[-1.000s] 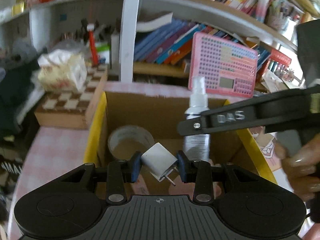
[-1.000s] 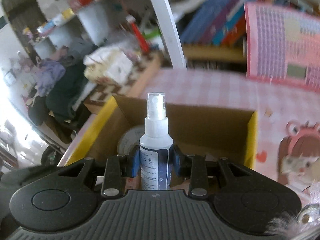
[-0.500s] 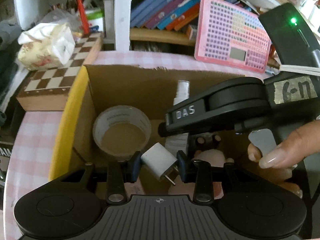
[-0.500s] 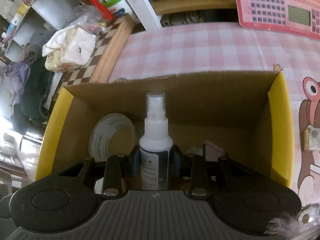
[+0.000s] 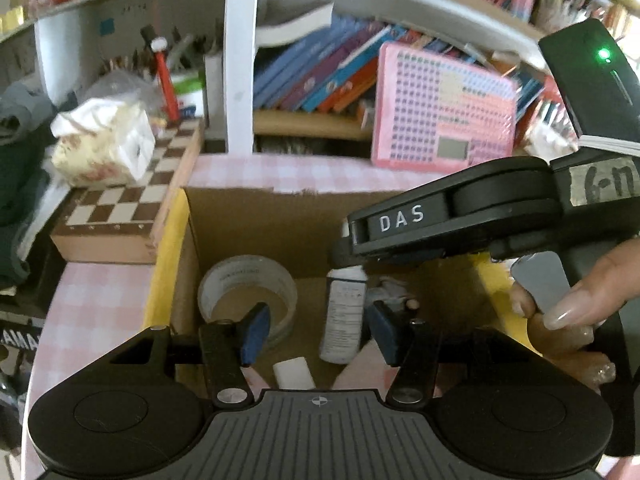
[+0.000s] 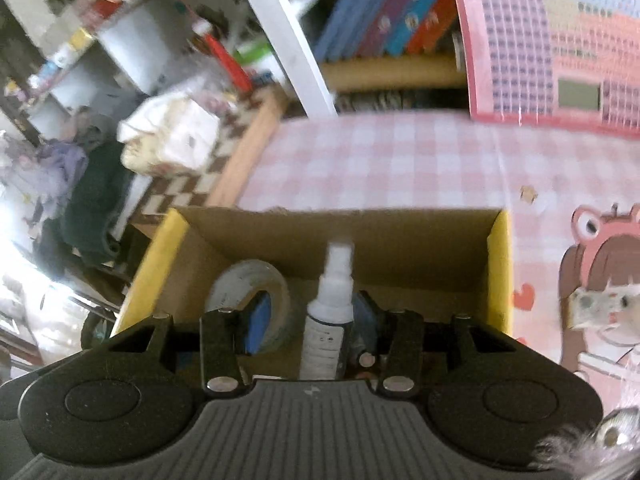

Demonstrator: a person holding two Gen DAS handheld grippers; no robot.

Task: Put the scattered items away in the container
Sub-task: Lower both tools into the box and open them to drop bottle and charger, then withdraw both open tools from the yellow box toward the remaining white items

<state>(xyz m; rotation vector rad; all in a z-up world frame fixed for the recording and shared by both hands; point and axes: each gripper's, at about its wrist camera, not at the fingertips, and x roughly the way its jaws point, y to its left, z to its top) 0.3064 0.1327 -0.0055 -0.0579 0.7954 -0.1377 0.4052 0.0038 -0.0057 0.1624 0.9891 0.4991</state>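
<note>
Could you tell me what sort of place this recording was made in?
Most likely a lived-in home room, perhaps a study or child's corner. A shelf of books runs behind a table with a pink checked cloth, and a wooden chessboard and a pink toy keyboard sit nearby.

Both grippers angle downward. The left gripper (image 5: pixel 316 334) has just been opening, its jaws apart and empty. The right gripper (image 6: pixel 310 318) has also just been opening, a hand (image 5: pixel 576 312) on its handle.
</note>
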